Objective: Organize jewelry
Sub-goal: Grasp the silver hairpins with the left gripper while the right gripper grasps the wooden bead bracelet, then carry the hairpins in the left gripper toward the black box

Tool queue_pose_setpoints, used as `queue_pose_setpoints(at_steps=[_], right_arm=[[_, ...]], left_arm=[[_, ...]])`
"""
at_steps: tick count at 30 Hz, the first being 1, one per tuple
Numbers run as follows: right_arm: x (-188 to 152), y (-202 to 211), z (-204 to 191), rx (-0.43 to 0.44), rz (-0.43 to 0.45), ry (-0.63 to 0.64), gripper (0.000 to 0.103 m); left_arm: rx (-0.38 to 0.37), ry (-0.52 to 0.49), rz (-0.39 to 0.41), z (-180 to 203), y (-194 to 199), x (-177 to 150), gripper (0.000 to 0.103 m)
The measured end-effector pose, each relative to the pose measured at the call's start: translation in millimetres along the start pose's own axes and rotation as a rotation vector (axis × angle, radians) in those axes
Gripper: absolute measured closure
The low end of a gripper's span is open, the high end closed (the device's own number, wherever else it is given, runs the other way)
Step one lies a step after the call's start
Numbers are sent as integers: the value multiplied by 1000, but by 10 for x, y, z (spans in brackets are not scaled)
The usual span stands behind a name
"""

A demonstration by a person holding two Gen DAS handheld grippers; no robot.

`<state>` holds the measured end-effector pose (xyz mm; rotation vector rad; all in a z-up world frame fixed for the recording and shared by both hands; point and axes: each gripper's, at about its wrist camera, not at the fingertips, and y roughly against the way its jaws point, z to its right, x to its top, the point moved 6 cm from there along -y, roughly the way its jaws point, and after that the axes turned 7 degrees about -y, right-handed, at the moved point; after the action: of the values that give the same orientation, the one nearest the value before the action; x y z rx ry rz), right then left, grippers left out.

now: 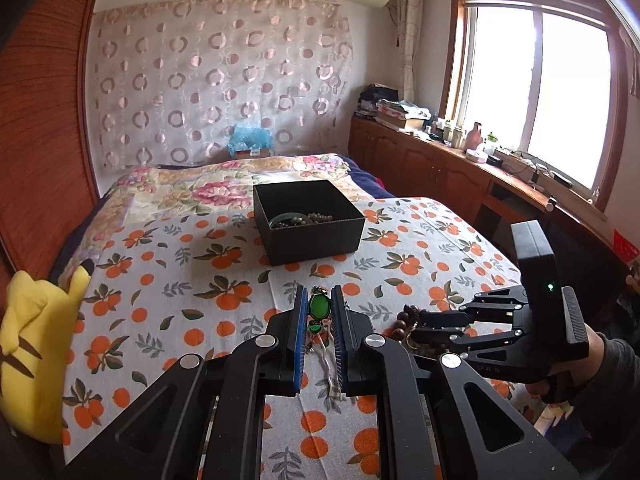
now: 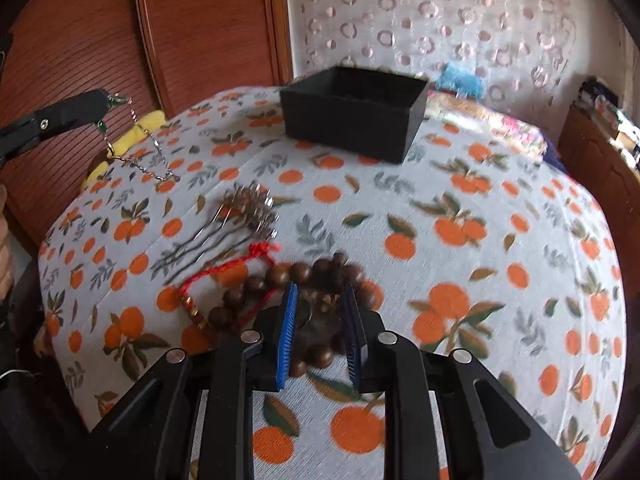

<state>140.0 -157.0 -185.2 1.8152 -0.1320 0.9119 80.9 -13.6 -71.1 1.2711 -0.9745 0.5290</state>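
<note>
Right then, my left hand-held gripper (image 1: 319, 312) was closed narrow on a green-stone necklace (image 1: 319, 307), the oval stone pinched between the blue pads and the silver chain (image 2: 154, 156) dangling below it. From the right wrist view that chain hung clear of the bed, its lower end close above the orange-print cover (image 2: 460, 208); whether it touched the cloth I could not tell.

My right hand-held gripper (image 2: 320, 308) stood partly closed around a brown wooden bead bracelet (image 2: 296, 276), beads showing between the pads and curling out to both sides. The frames were blurred there, so I could not say for certain that the pads pressed on the beads. A red cord bracelet (image 2: 224, 272) lay touching the beads on their left, and a bunch of silver hairpins (image 2: 240, 216) lay just beyond that.

Further up the bed sat the open black box (image 1: 308, 220), well apart from both grippers, with a greenish bangle (image 1: 286, 218) and a string of beads (image 1: 318, 218) already lying inside it. A yellow plush toy (image 1: 36, 344) rested at the left edge of the bed
</note>
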Motion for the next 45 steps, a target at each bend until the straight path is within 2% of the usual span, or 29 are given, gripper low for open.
queue_pose_setpoints(at_steps=[6,13,19,26,27,28,33,38,45], right_arm=[[-2,42,-63,-2,2,19,76],[-59,117,-217,34,-1,55,76],[11,-23,-131,-24,-14,64,77],[47,-53,-84,-33,-17,73,79],[39,-49,-84,-35,-14,77,86],[30,-36,-81,-38,-7,82,99],[99,107,-33,-3,38,50,100],[286,289,57,76,82,-15,100],[514,352,193,65,105,-23,100]], left_arm=[[-2,4,-3,-13,-27,-34,92],[-6,3,-7,0,-67,-67,92],[-7,0,-10,25,-93,-92,92],[-8,1,-9,24,-88,-82,92],[-7,1,-10,24,-89,-82,92],[-7,1,-11,25,-91,-84,92],[-6,-1,-14,42,-100,-94,92],[-8,-8,-13,50,-141,-79,92],[-5,-33,-4,21,-243,111,92]])
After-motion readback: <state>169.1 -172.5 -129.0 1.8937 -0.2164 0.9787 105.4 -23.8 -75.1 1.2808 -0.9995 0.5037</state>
